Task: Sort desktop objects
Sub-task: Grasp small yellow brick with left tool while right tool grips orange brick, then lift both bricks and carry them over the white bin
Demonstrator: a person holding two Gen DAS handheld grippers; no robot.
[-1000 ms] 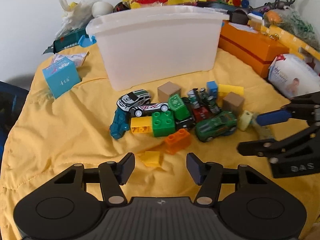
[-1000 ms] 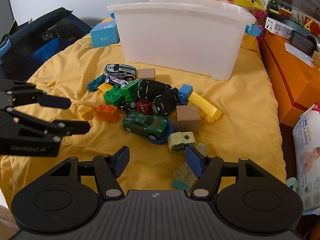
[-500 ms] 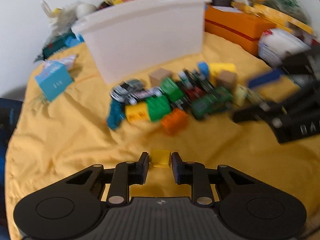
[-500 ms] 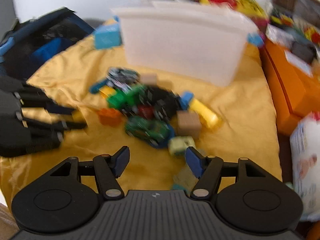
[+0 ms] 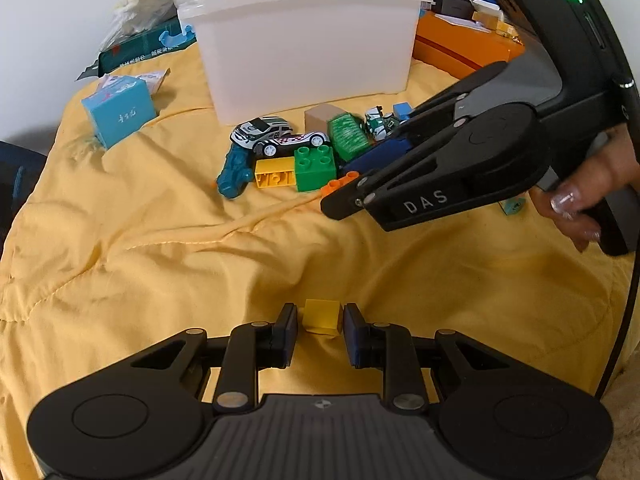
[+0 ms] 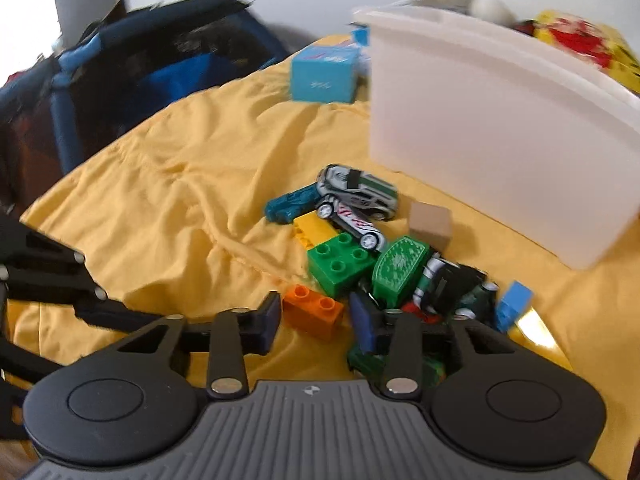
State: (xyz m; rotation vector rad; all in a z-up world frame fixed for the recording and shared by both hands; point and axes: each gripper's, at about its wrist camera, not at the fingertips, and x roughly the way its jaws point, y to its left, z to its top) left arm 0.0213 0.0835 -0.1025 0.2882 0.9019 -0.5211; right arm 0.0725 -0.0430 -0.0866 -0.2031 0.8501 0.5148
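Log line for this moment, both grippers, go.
left gripper: shut on yellow block | right gripper: closing around orange brick | white bin: behind pile

We see a plain white wall (image 5: 48, 8) filling the upper left of the left wrist view and running across the top of the right wrist view. Below it a rumpled yellow cloth (image 5: 160, 248) covers the work surface, creased in long folds through the middle of both frames. Soft, even light falls on it, brighter toward the top. At the upper left of the right wrist view stands a dark blue fabric-sided frame (image 6: 120, 64), with a grey panel (image 6: 86, 0) behind it.
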